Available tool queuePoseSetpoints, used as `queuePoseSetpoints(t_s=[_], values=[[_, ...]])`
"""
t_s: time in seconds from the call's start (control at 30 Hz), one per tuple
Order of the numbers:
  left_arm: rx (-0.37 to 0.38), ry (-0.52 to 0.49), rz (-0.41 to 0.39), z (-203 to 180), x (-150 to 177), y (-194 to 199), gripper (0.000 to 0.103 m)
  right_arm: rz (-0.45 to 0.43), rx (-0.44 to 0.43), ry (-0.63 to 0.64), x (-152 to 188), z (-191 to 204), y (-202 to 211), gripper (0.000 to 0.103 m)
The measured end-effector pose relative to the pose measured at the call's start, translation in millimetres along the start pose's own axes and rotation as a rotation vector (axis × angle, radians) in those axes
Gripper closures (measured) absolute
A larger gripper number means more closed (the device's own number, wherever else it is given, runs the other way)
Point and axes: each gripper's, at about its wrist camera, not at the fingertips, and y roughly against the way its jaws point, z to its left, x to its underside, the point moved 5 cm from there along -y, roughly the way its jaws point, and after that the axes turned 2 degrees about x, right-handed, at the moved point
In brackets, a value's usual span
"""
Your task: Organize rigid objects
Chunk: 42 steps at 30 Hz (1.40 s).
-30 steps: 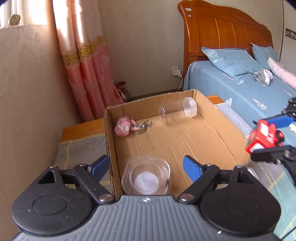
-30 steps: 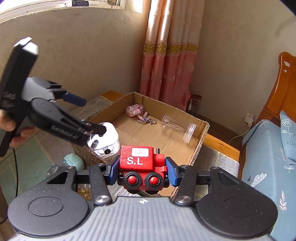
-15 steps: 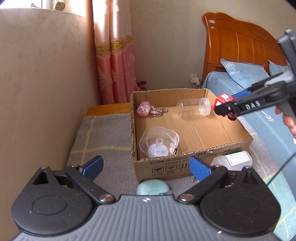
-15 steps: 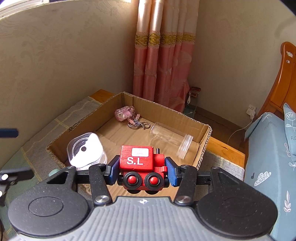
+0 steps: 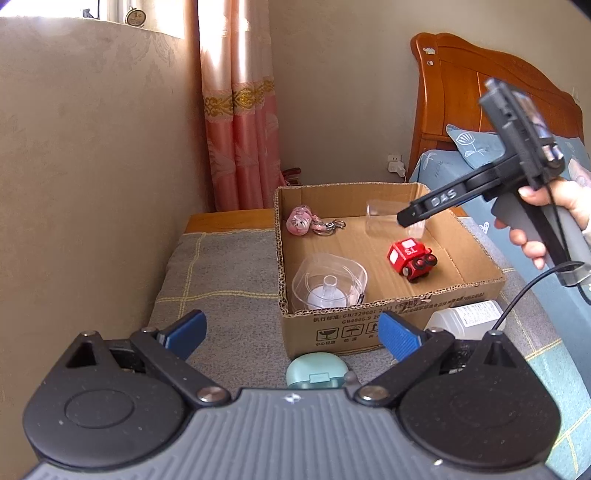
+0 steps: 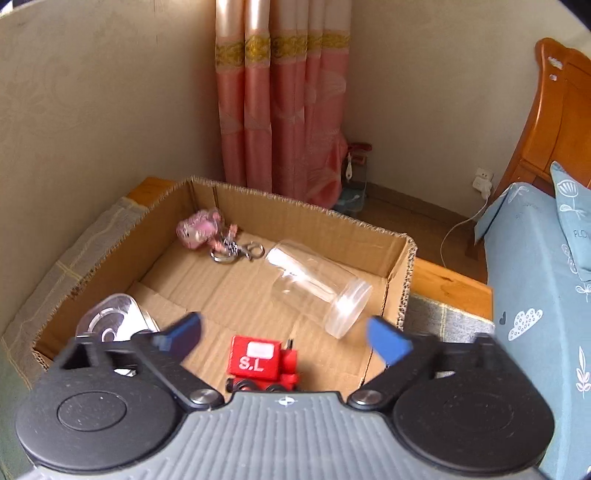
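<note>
From my left gripper (image 5: pixel 291 330), jaws spread on nothing, the red toy train (image 5: pixel 412 257) sits in the cardboard box (image 5: pixel 391 325) toward its right wall. From my right gripper (image 6: pixel 284 332), jaws opening (train below, untouched), beside a clear jar (image 6: pixel 314 284).

Pink curtains (image 6: pixel 284 110) with a gold band hang in the corner where the beige walls (image 5: pixel 92 166) meet, and a window ledge at the top of the left wall carries a small round ornament (image 5: pixel 133 16). Over on the right stands a wooden headboard (image 5: pixel 454 110) above a bed (image 6: pixel 535 266) in a blue sheet, with a blue patterned pillow (image 5: pixel 469 142) against it. Low on the far wall there's a white socket (image 6: pixel 482 176) with a plug in it, its white cord (image 6: pixel 458 229) trailing down to the wooden floor (image 6: pixel 406 206).
</note>
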Motion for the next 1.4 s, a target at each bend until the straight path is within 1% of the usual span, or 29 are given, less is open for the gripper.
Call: queuePoseSetpoints(t_s=[0.03, 0.13, 0.23, 0.47, 0.63, 0.73, 0.83, 1.0, 1.1, 1.33, 1.4], values=[[-0.003, 0.001, 0.0, 1, 1, 1, 0.004, -0.016, -0.005, 0.001, 1, -1, 6, 0.0], [-0.003, 0.012, 0.003, 2, 1, 1, 0.003, -0.033, 0.014, -0.002, 2, -3, 22, 0.0], [0.002, 0.013, -0.001, 0, 2, 5, 0.003, -0.053, -0.002, -0.004, 5, -4, 41, 0.0], [0.005, 0.009, 0.002, -4, 6, 8, 0.003, -0.086, -0.015, 0.029, 26, 6, 73, 0.0], [0.027, -0.004, 0.005, -7, 13, 7, 0.003, -0.092, -0.018, 0.032, 57, 13, 88, 0.0], [0.038, -0.005, 0.016, -8, 18, 5, 0.003, -0.1, -0.018, 0.024, 80, 17, 96, 0.0], [0.037, -0.016, 0.029, -10, 23, 2, 0.003, -0.084, -0.019, 0.004, 109, 22, 100, 0.0], [0.036, -0.024, 0.069, -10, 34, -9, 0.003, -0.044, 0.029, -0.01, 159, 33, 97, 0.0], [0.045, -0.016, 0.095, -10, 40, -18, 0.003, -0.015, 0.036, -0.025, 184, 42, 93, 0.0], [0.041, -0.019, 0.148, -15, 50, -37, 0.003, 0.033, 0.102, -0.018, 220, 55, 76, 0.0], [0.046, -0.013, 0.153, -16, 49, -42, 0.003, 0.038, 0.106, -0.025, 225, 56, 73, 0.0]])
